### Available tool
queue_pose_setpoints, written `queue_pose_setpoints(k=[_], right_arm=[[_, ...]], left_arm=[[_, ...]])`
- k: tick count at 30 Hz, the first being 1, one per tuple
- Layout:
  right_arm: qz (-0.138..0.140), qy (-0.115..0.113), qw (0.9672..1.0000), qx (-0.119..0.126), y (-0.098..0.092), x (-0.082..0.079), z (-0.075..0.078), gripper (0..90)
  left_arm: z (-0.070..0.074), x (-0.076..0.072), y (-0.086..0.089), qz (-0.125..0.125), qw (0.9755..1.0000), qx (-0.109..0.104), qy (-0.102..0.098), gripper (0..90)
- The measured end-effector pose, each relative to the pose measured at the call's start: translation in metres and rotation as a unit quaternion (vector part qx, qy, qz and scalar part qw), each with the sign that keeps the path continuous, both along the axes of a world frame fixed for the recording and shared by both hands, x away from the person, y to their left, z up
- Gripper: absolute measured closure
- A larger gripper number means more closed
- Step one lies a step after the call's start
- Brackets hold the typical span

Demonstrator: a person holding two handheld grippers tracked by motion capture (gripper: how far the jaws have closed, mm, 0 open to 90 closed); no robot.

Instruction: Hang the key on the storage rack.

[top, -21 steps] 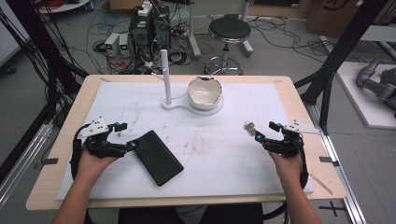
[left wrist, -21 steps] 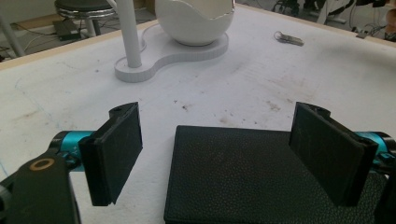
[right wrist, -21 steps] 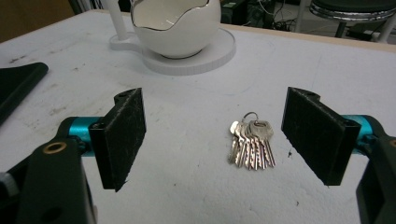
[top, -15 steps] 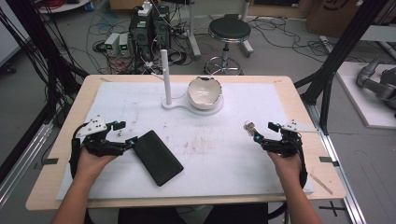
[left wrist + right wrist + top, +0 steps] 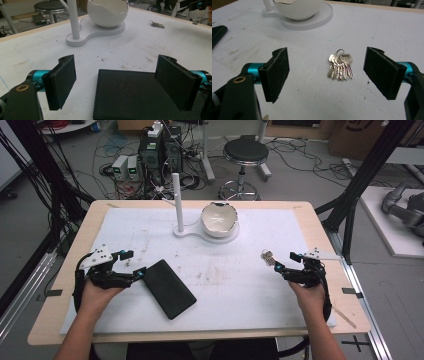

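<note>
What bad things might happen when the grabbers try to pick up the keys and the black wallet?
The flat black leather wallet lies flush on the table, so the open left gripper may only push it. The loose bunch of silver keys could fan out or slip from the open right gripper. The white egg-shaped bowl could get bumped.

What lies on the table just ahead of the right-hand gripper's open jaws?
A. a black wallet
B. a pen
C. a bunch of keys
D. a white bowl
C: the bunch of keys lies flat on the white table cover between and just beyond the jaws of the right gripper, untouched.
</note>
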State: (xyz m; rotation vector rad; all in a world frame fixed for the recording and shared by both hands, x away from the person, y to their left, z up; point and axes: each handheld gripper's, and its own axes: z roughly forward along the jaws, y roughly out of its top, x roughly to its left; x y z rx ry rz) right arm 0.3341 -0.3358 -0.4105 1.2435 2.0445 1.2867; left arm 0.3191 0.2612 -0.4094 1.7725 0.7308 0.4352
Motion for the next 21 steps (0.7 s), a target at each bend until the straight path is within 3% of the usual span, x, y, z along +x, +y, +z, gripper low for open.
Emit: queue_pose_setpoints(k=[7, 12, 16, 21], right_arm=[[-0.004, 0.013, 0.9998, -0.017, 0.004, 0.022, 0.002, 33.6], [-0.001, 0.039, 0.9987, -0.031, 0.009, 0.049, 0.002, 39.2], [0.004, 0.069, 0.9960, -0.058, 0.017, 0.070, 0.001, 40.0], [0.007, 0.106, 0.9902, -0.090, 0.030, 0.093, -0.003, 39.8]], left_arm=[[0.001, -0.001, 0.007, 0.008, 1.0000, -0.005, -0.002, 17.2], [-0.001, 0.000, 0.008, 0.010, 0.9999, -0.002, 0.004, 17.2], [-0.002, 0.001, 0.005, 0.008, 0.9999, 0.004, 0.008, 17.2], [-0.003, 0.001, 0.001, 0.012, 0.9997, 0.016, 0.015, 17.2]])
